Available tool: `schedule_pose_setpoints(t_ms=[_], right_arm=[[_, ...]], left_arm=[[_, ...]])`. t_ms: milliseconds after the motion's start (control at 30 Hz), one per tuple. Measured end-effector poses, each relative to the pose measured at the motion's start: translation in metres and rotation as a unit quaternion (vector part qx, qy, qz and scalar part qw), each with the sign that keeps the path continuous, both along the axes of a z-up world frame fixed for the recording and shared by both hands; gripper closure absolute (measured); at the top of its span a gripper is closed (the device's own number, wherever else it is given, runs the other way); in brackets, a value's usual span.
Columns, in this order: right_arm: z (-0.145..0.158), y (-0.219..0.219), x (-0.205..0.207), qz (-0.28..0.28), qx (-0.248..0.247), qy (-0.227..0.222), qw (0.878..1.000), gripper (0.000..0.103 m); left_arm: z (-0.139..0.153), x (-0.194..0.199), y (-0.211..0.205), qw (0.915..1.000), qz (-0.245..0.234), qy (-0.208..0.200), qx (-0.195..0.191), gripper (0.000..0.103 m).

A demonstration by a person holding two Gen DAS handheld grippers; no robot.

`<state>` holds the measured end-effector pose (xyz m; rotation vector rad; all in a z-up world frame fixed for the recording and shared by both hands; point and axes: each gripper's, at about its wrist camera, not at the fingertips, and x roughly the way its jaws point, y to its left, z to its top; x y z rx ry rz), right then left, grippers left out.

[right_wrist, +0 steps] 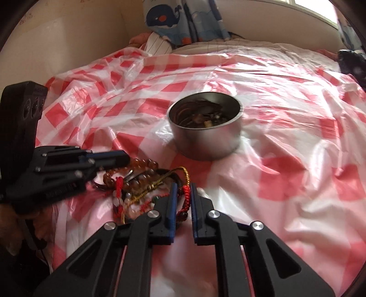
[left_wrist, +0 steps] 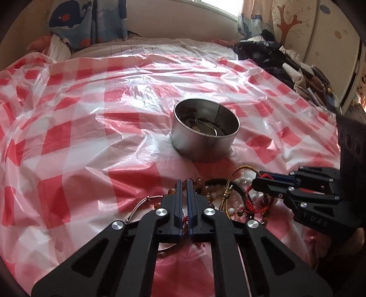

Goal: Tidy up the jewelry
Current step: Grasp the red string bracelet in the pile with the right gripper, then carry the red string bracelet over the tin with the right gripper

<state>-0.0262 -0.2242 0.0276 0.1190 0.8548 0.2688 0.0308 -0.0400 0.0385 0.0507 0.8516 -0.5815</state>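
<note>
In the right wrist view alone, right gripper [right_wrist: 183,185] jaws clenched on red cord bracelet [right_wrist: 186,196]; left gripper [left_wrist: 184,181] jaws clenched.

both views are fisheye cameras, each riding on a hand-held tool and looking forward and steeply down along its two fingers, close above the checked plastic sheet [left_wrist: 80,141] spread over a bed. the left wrist view has its own left tool [left_wrist: 184,182] at bottom centre, with the right tool [left_wrist: 263,180] entering from the right edge. the right wrist view mirrors this. both share the metal tin [left_wrist: 205,137], the jewelry pile [right_wrist: 141,182] and the whale-print curtain [left_wrist: 87,20].
</note>
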Motion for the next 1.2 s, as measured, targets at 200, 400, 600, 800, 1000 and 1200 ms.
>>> schedule_pose_setpoints(t_ms=[200, 400, 600, 800, 1000, 1200], right_arm=[[-0.008, -0.024, 0.000, -0.041, 0.022, 0.022, 0.999, 0.079], [-0.010, -0.023, -0.003, -0.042, 0.010, 0.022, 0.999, 0.064], [0.000, -0.024, -0.015, -0.031, 0.028, -0.001, 0.999, 0.097], [0.021, -0.025, -0.027, -0.029, 0.053, -0.064, 0.996, 0.098], [0.021, -0.030, -0.027, -0.033, 0.085, -0.071, 0.993, 0.098], [0.018, -0.032, -0.025, -0.040, 0.103, -0.075, 0.991, 0.098]], left_arm=[[-0.002, 0.005, 0.004, 0.9999, 0.010, 0.005, -0.004, 0.099], [0.000, 0.002, 0.003, 1.0000, 0.007, -0.003, 0.004, 0.068], [0.016, -0.011, 0.002, 0.9973, -0.072, 0.018, -0.005, 0.066], [-0.003, -0.027, -0.025, 0.9897, -0.126, 0.019, 0.064, 0.062], [-0.003, -0.023, -0.020, 0.9909, -0.108, 0.010, 0.079, 0.093], [0.020, -0.015, 0.002, 0.9975, -0.068, -0.017, 0.010, 0.100]])
